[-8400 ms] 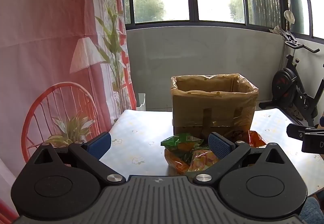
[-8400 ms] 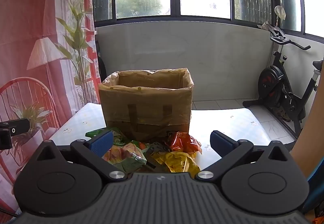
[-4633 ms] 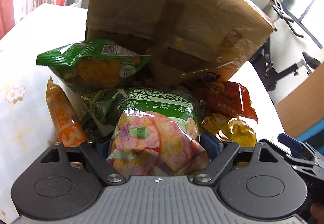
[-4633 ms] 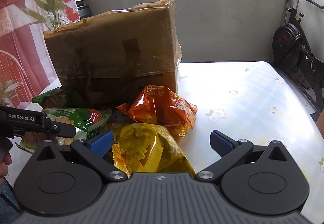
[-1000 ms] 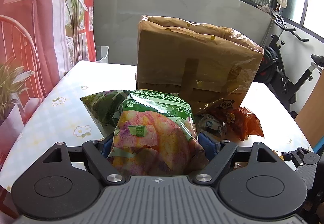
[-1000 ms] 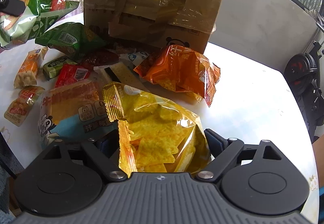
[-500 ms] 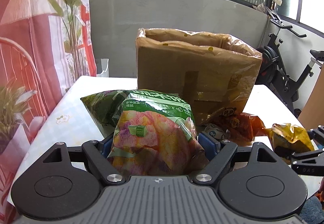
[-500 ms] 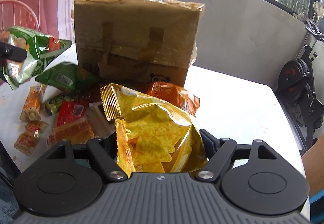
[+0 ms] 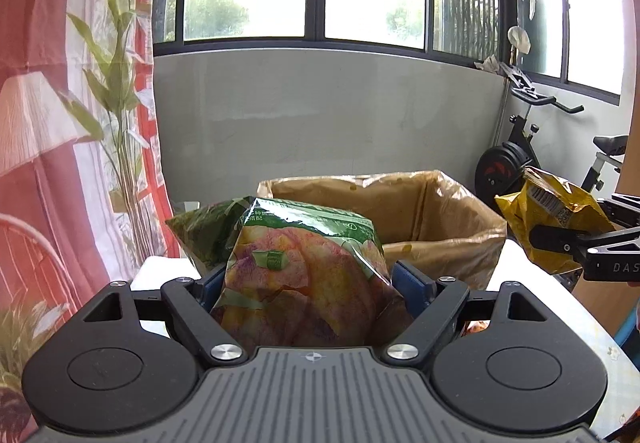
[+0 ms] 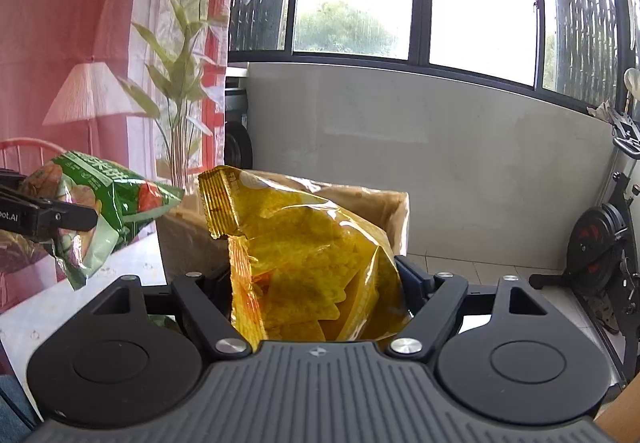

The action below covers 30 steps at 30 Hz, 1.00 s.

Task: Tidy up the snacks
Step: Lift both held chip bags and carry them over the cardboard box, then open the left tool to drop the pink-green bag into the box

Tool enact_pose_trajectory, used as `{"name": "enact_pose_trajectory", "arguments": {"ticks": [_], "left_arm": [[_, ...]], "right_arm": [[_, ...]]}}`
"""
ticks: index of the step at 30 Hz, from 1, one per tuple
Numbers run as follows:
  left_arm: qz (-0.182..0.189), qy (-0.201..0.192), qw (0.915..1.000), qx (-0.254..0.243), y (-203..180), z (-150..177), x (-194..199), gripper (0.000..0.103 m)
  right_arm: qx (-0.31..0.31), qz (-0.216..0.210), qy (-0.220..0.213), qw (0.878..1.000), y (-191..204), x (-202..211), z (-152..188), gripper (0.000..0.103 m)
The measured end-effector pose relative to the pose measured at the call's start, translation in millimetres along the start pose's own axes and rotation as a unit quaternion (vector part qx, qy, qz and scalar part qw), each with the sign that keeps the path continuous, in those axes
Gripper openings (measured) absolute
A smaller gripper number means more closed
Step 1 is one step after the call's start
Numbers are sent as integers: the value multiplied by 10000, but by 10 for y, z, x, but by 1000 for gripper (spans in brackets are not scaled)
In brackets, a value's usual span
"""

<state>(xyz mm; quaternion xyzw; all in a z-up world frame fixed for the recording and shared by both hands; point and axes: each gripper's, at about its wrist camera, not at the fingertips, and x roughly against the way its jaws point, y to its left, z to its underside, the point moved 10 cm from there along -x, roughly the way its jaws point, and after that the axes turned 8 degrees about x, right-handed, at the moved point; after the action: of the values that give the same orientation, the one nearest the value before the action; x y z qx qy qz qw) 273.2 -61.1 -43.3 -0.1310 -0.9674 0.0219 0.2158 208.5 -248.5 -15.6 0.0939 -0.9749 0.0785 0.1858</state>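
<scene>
While both bags hang in the air, my green vegetable-chip bag [image 9: 308, 275] sits pinched between the blue pads [image 9: 412, 283] of my left gripper [image 9: 310, 285], held above the table's near left side, in front of the box. My yellow corn-chip bag [image 10: 312, 263] is clamped in my right gripper [image 10: 316, 283], its crimped top edge pointing up and left, level with the box's rim.

Behind both bags stands the cardboard box [image 9: 444, 243], lined with clear plastic film and open at the top. From the left wrist view I see into it: bare lined walls on the far and right sides, and its floor is hidden behind the front wall. Above its opening the air is free up to the grey wall [image 9: 320, 115] and the windows.

Under the box, the white flowered table [image 10: 132, 255] shows on the left, and its edge shows beside the pink curtain [image 9: 48, 83]. An exercise bike [image 10: 604, 239] stands on the floor well off to the right.

Each gripper's fingers are closed partway, squeezing the puffed sides of its bag.
</scene>
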Motion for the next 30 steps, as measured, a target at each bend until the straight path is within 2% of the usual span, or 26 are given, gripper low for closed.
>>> {"name": "enact_pose_trajectory", "arguments": {"ticks": [4,9,11,14,16,19,21,25,30], "left_arm": [[158,-202,9997,-59,-109,-333,-206,85],[152,-537,9983,-189,-190,-674,-500,83],[203,-411,9986,-276,-241,-728,-719,83],[125,-26,9999,-86,-160,-644,-1125,81],[127,193,9996,169,-78,-558,-1238,79],[286,319,9982,425,76,-451,-1221,82],[145,332,9984,435,196,-416,-1200,90],[56,420,9968,671,488,-351,-1086,93],[-252,576,9954,719,926,-84,-808,99]], "right_arm": [[-41,-101,-152,9998,-75,-304,-282,80],[-271,-199,-177,9993,-192,-749,-502,80],[-265,-205,-146,9993,-215,-920,-550,80],[-200,-219,56,9995,-209,-1218,-510,80],[-208,-217,254,9992,-200,-1388,-437,80],[-270,-279,341,9987,-189,-1488,-369,80],[-214,-302,369,9986,-174,-1527,-332,80],[-317,-275,513,9978,-197,-1622,-240,82],[-383,-293,350,9982,-181,-1546,-233,81]]}}
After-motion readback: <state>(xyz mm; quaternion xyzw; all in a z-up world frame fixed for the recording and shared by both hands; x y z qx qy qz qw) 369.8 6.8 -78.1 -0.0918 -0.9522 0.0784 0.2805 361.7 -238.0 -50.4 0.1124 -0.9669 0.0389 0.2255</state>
